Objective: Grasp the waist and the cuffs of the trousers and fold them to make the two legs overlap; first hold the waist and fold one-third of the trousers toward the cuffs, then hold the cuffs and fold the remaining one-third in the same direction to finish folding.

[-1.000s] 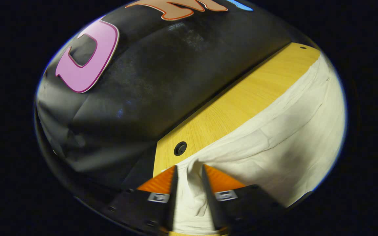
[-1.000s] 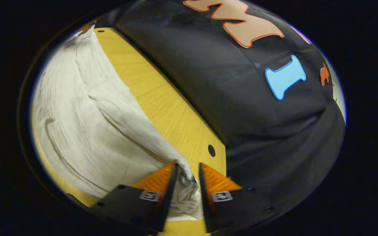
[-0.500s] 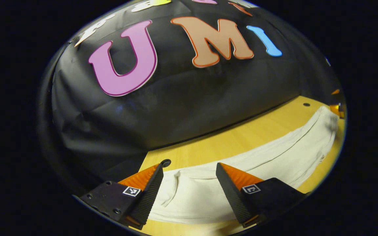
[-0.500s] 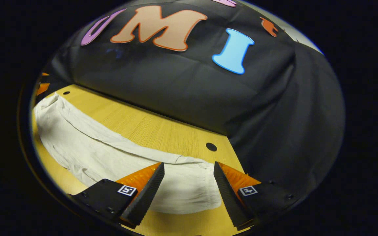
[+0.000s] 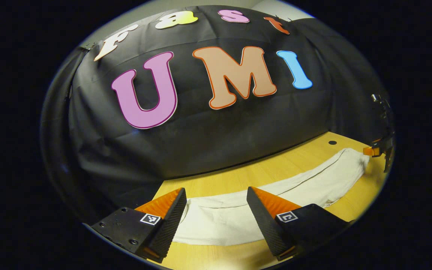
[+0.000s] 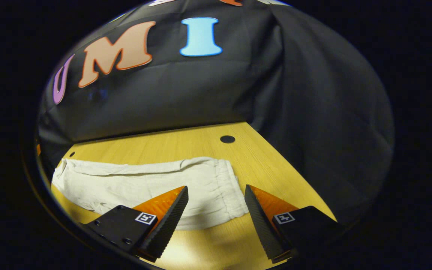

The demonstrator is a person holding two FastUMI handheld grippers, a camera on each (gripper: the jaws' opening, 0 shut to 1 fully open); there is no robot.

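A: Log entry. I have both sets of jaws spread and holding nothing: left gripper (image 5: 216, 210), right gripper (image 6: 216, 208). Each hangs above one end of the trousers (image 6: 144, 185).

B: Where do the trousers sit?

A: Flat on the wooden surface (image 6: 186, 144), in the lower half of both views, near the black cloth wall (image 6: 208, 90). In the left gripper view the trousers (image 5: 283, 191) run from between my fingers off to the right edge of the frame.

B: Long axis?

A: Parallel to the wall's foot. The gathered waist lies at lower centre of the right gripper view; the far end reaches the left edge there.

B: Why one gripper per end?

A: My judgement: the legs look stacked as one long strip, so each gripper is placed for the thirds fold. The waist goes first, toward the cuffs.
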